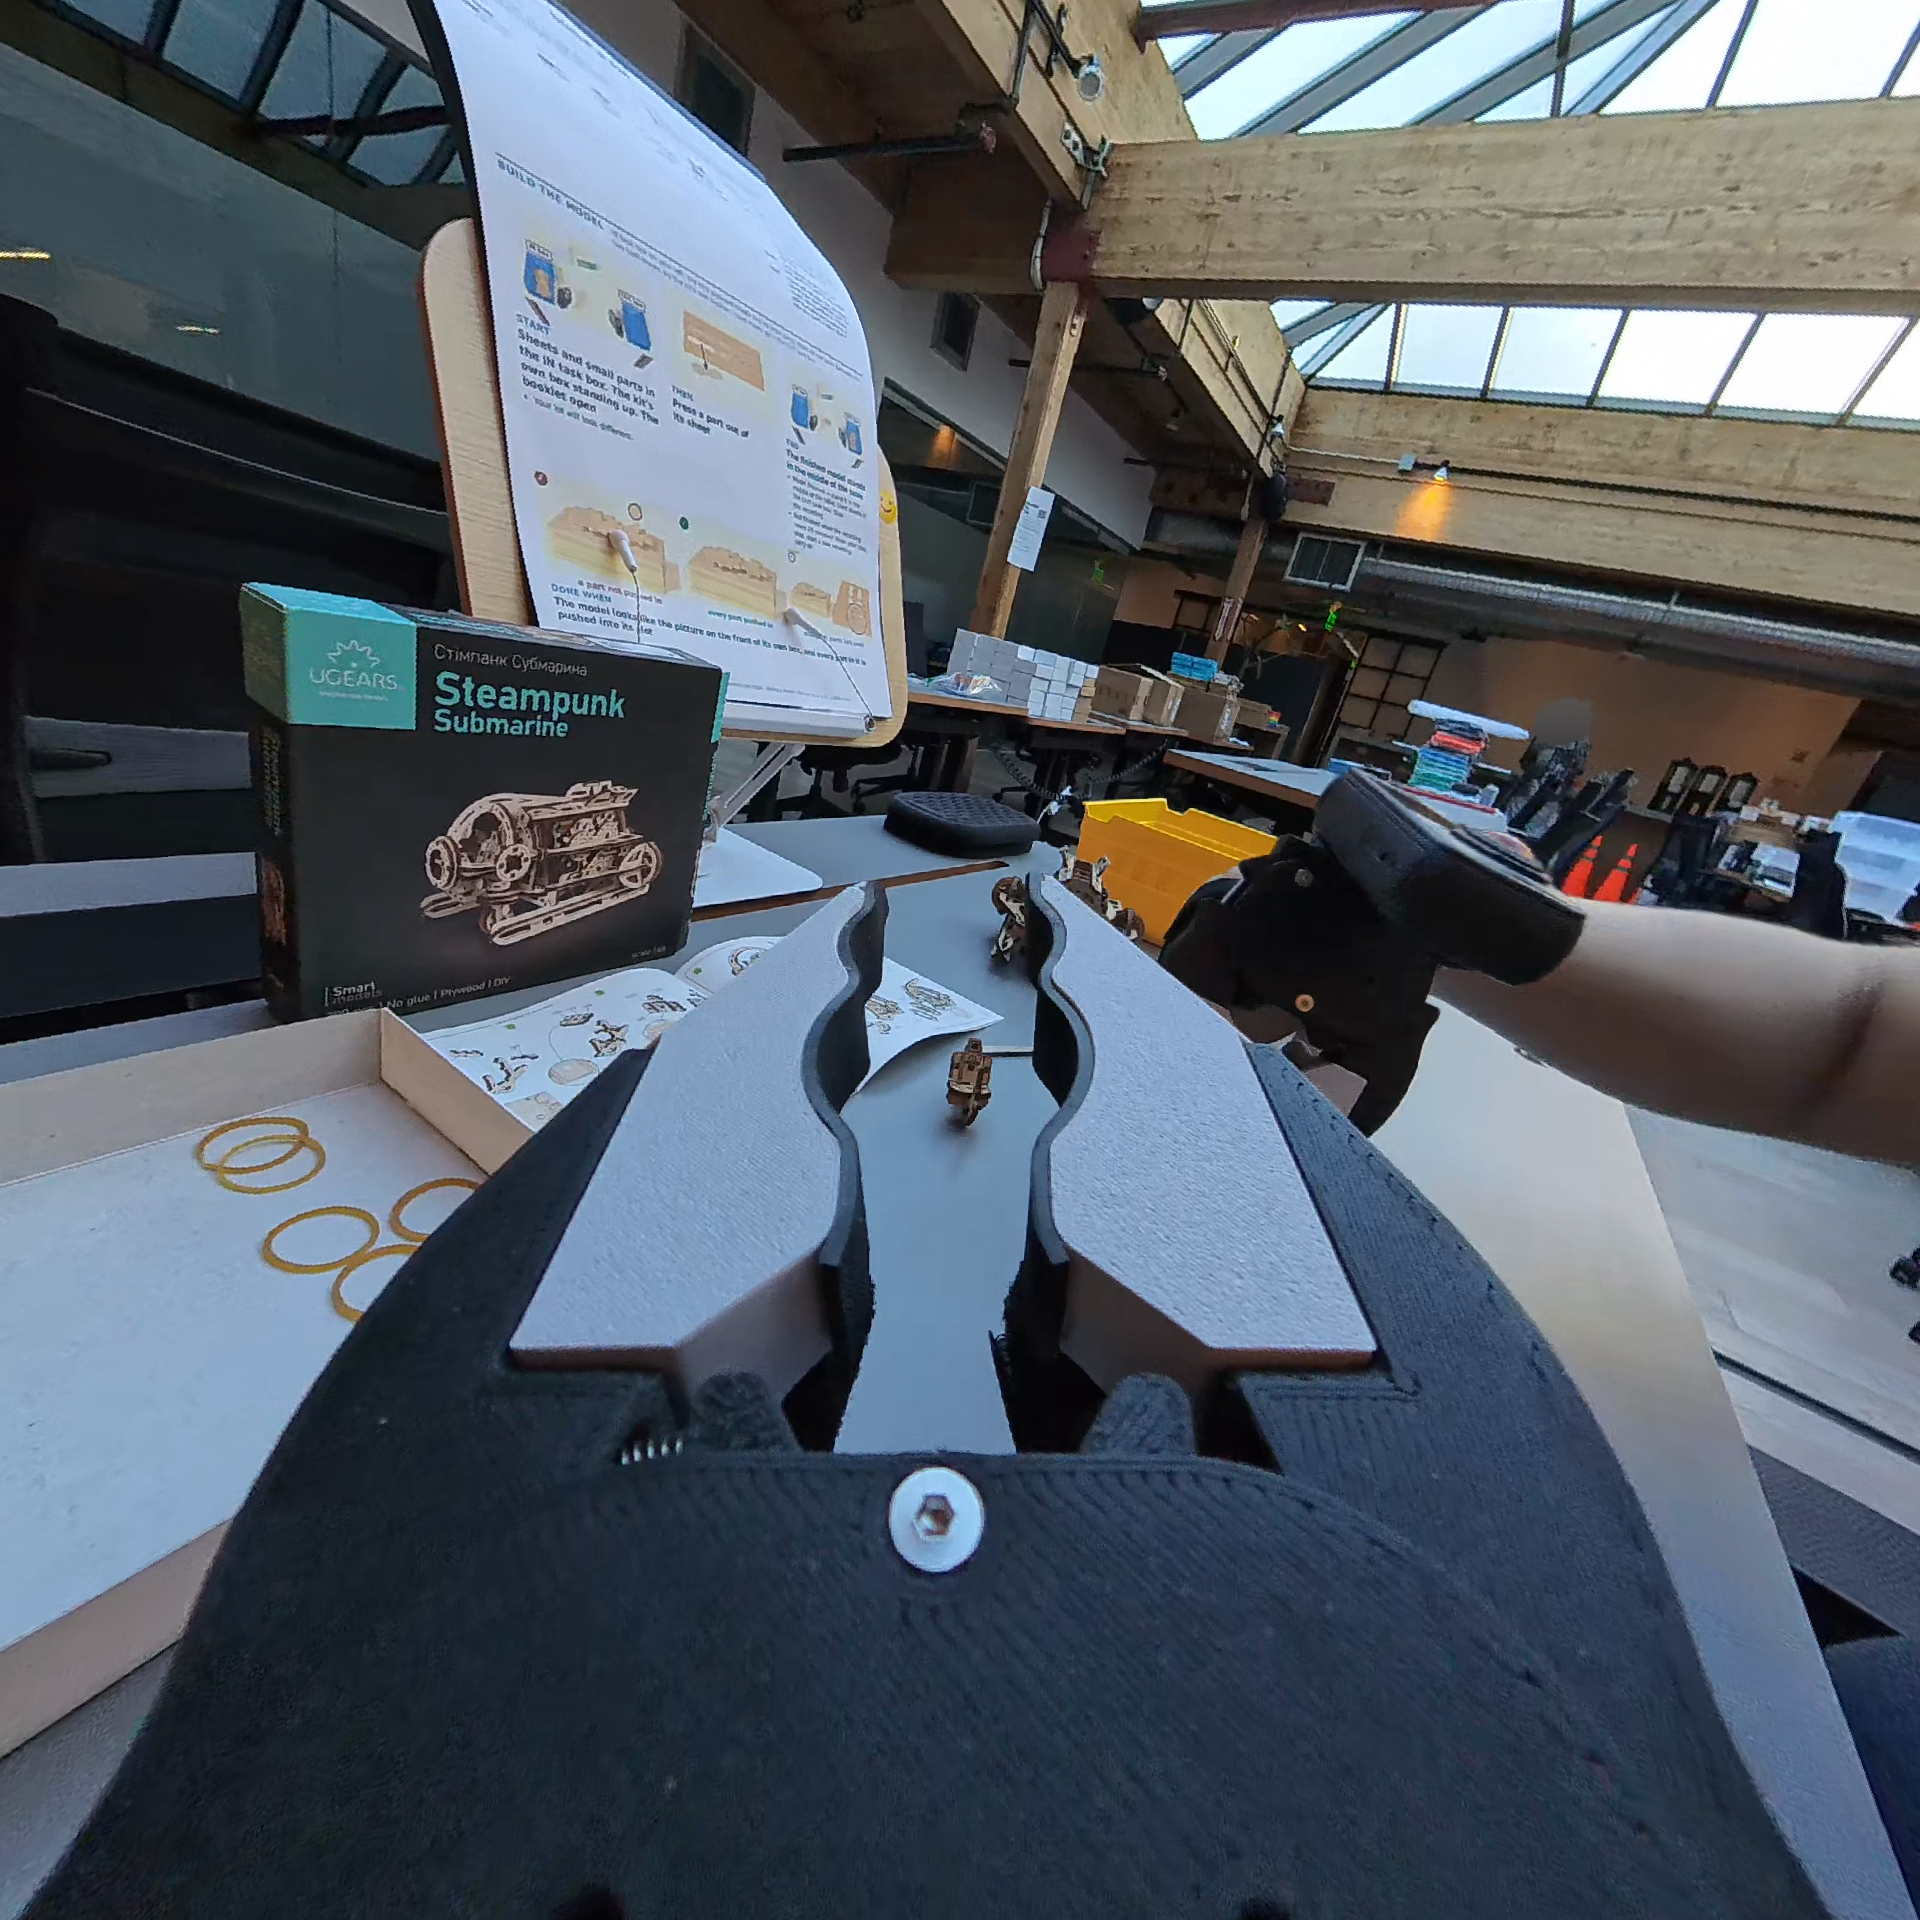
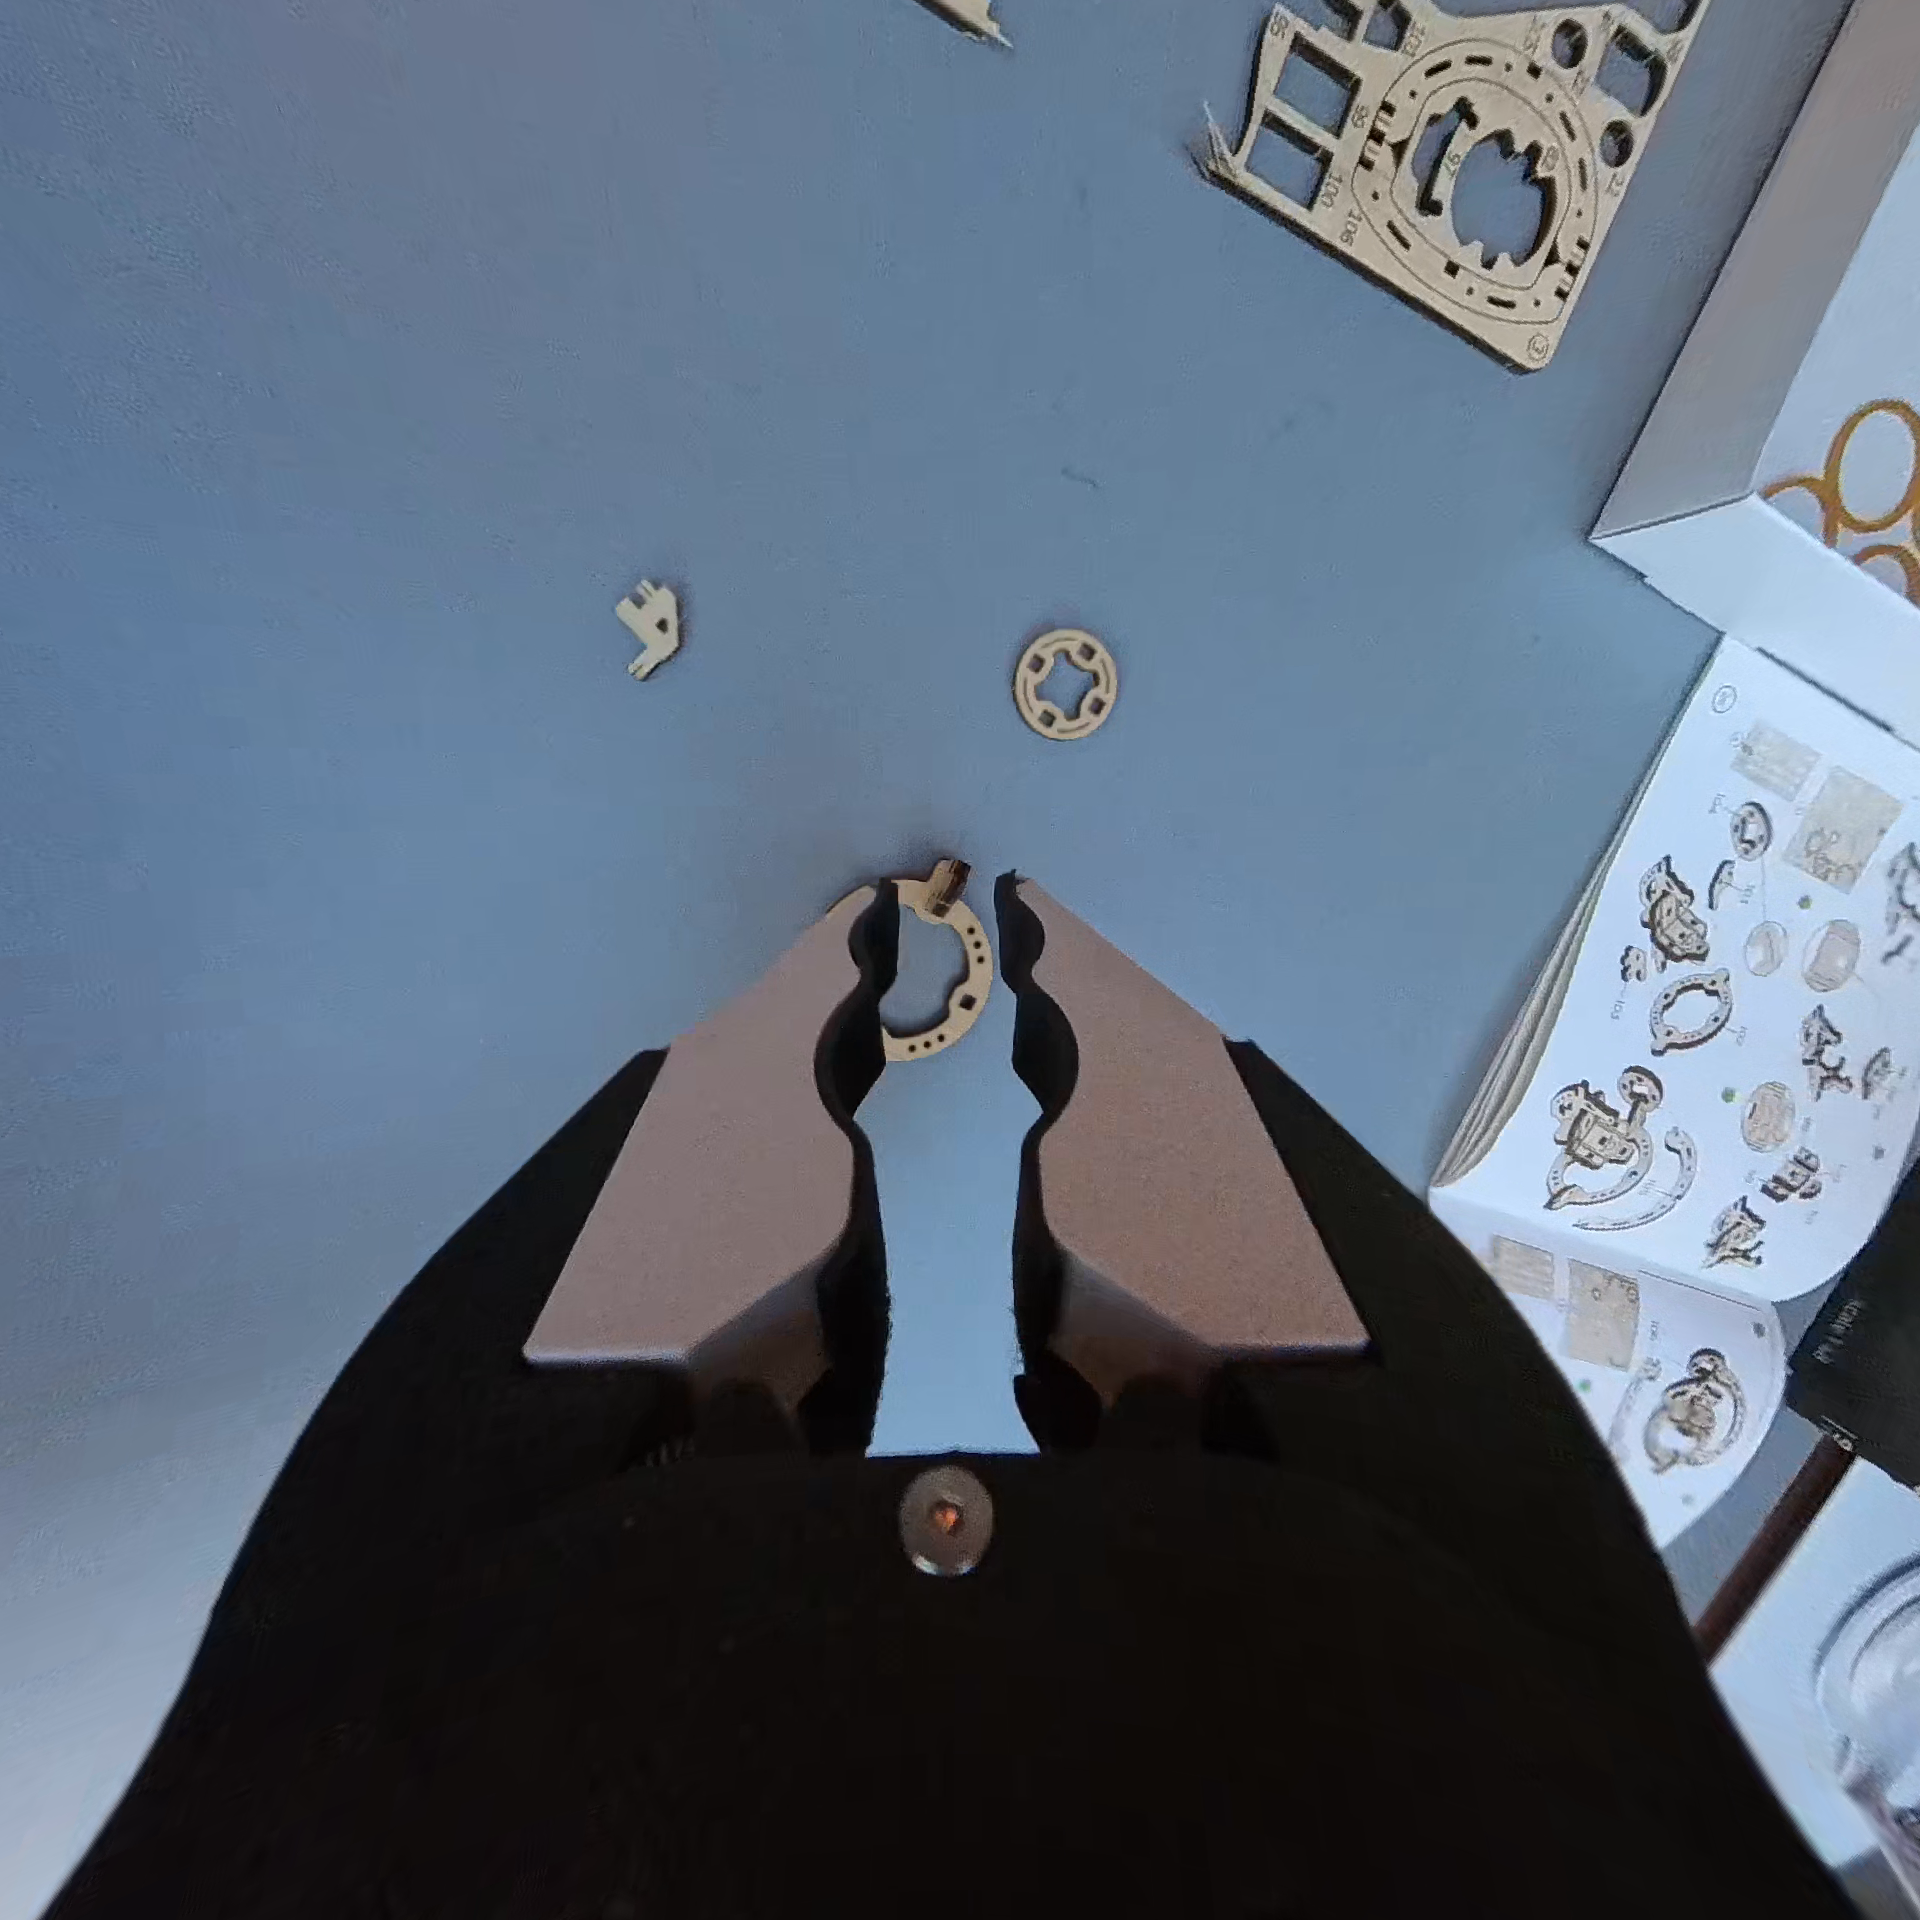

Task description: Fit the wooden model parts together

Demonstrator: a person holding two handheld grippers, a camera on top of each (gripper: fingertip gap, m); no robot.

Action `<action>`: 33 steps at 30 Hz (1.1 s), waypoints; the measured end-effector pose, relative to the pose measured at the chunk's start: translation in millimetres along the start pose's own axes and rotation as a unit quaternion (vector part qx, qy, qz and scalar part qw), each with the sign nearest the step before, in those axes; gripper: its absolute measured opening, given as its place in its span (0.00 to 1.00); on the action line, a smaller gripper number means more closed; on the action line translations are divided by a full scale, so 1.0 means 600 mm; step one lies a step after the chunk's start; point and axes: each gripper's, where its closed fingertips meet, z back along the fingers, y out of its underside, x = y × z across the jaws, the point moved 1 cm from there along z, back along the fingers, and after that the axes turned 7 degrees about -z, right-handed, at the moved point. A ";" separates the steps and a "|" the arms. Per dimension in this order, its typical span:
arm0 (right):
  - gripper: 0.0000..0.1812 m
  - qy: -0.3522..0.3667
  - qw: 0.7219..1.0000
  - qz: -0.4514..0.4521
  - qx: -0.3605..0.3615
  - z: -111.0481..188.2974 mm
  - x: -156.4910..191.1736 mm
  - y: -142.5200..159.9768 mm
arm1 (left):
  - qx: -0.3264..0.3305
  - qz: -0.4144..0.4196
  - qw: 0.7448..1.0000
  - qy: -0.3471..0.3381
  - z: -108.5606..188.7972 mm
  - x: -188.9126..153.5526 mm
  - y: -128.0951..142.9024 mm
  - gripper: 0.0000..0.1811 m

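In the right wrist view my right gripper [image 2: 950, 889] is open and points down at the blue-grey table. A flat wooden ring part [image 2: 940, 1023] with small holes lies between its fingers, partly hidden under the left finger [image 2: 748, 1122]. A small peg [image 2: 948, 883] stands at the ring's far edge. A round wooden disc [image 2: 1065, 683] and a small notched piece [image 2: 649, 629] lie beyond. My left gripper [image 1: 956, 894] is open and empty, held above the table. A small wooden sub-assembly [image 1: 968, 1081] stands on the table between its fingers.
A punched plywood sheet [image 2: 1455, 156] lies at the far right. The open booklet [image 2: 1714, 1039] shows in both views [image 1: 582, 1029]. The kit box [image 1: 478, 810], a tray [image 1: 395, 1070] with rubber bands, a yellow bin [image 1: 1164, 852], more wooden assemblies [image 1: 1091, 888] and a propped instruction sheet [image 1: 675, 416] surround the work area. My hands' fingertips stand some 20 cm from each other. The left gripper is farther from the round wooden disc [image 2: 1065, 683], some 20 cm, than the right, some 5 cm.
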 end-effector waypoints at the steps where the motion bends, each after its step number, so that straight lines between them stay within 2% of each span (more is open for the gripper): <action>1: 0.10 -0.006 1.000 -0.021 0.009 -0.001 -0.002 0.002 | -0.001 0.001 1.000 -0.001 0.001 0.001 -0.001 0.13; 5: 0.11 -0.046 0.989 -0.137 0.032 -0.005 -0.005 0.006 | -0.002 0.005 1.000 -0.001 0.001 0.002 -0.001 0.13; 8: 0.08 -0.051 0.981 -0.184 0.034 -0.008 -0.007 0.003 | 0.002 0.001 1.000 0.001 -0.001 -0.001 0.000 0.13; 11: 0.02 -0.039 0.981 -0.186 0.040 -0.012 -0.011 0.006 | 0.003 -0.002 1.000 0.001 -0.001 -0.002 0.001 0.13; 15: 0.05 -0.039 0.980 -0.190 0.053 -0.018 -0.008 0.013 | -0.001 0.001 1.000 0.001 0.000 -0.001 -0.001 0.13; 25: 0.00 -0.039 0.980 -0.189 0.043 -0.021 -0.008 0.009 | 0.000 0.000 1.000 0.001 0.000 -0.001 -0.001 0.13; 30: 0.00 -0.037 0.982 -0.184 0.003 -0.018 -0.006 -0.014 | -0.001 0.001 1.000 0.001 0.000 -0.001 -0.002 0.13; 33: 0.01 -0.044 0.981 -0.190 0.010 -0.025 -0.002 -0.005 | 0.001 0.000 1.000 0.002 -0.001 -0.002 -0.001 0.13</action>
